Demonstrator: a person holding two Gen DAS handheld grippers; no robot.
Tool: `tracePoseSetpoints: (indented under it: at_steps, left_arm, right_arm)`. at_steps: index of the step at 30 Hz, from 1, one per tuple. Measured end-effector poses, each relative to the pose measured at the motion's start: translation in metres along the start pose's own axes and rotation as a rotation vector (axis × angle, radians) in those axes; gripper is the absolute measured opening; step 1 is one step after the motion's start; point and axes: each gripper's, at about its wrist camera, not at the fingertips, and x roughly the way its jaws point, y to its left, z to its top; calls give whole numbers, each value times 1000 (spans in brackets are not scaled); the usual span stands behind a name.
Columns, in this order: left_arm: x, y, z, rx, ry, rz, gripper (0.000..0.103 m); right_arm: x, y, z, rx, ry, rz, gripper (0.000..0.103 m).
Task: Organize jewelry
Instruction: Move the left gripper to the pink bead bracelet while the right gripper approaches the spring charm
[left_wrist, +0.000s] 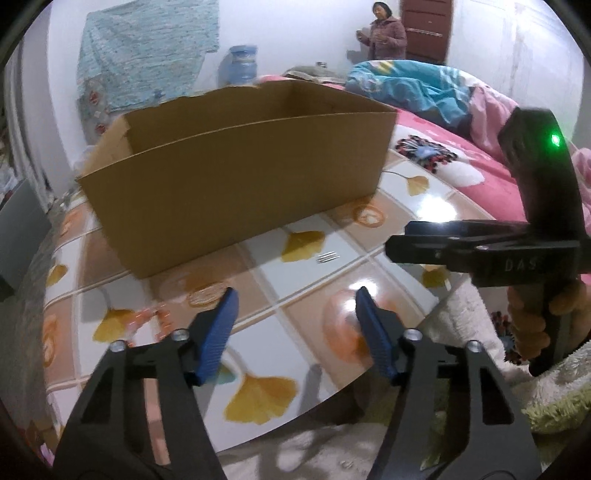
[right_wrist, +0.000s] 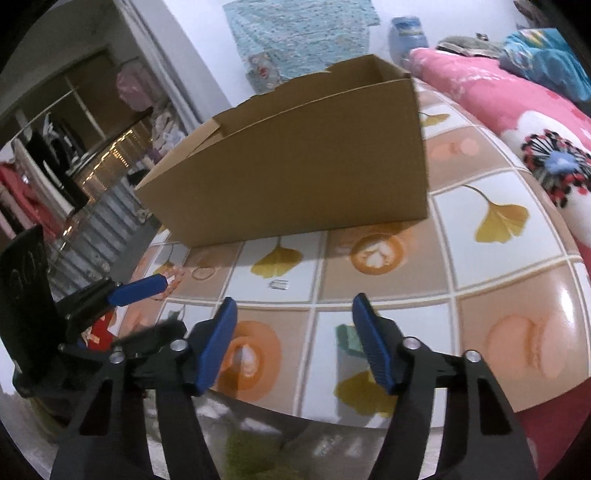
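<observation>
Surface: glossy table (left_wrist: 332, 236) with ginkgo-leaf tile print, bed (left_wrist: 461, 155) beside it.
Box: open cardboard box (left_wrist: 236, 177) standing on table.
Jewelry: small silvery piece (left_wrist: 328, 257) on tabletop, near box front; pink beaded piece (left_wrist: 147, 317) further left.
Left gripper (left_wrist: 295, 314): jaws apart, nothing between.
Right gripper (right_wrist: 291, 321): jaws apart, nothing between.

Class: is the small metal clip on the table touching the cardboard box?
Apart. The right wrist view shows bare tablecloth between the clip and the box.
</observation>
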Motion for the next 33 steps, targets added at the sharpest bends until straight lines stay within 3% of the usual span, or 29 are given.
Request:
tracePoseSetpoints:
  at_steps: [9,12,21,25,27,33]
  left_arm:
    - [-11,40,-7,-53,16,93,37]
    - [-9,50,-7,-51,23,113,36]
    - [29,74,-4,-61,172,159,22]
    - [35,78,-5,-103,189,159,20]
    - [37,75,-2,-97,189,154,9]
    - [48,58,8,-64,170,89,8]
  right_arm:
    - [10,10,-1,-24,18,0,39]
    - [16,14,-1,-34,28,1,35]
    - [21,20,-4,-43,14,9,29]
    - [20,19,-4,-54,6,11,26]
    - [20,17,-3,-66,6,7,24]
    - [24,22,4,-145,2,-46,23]
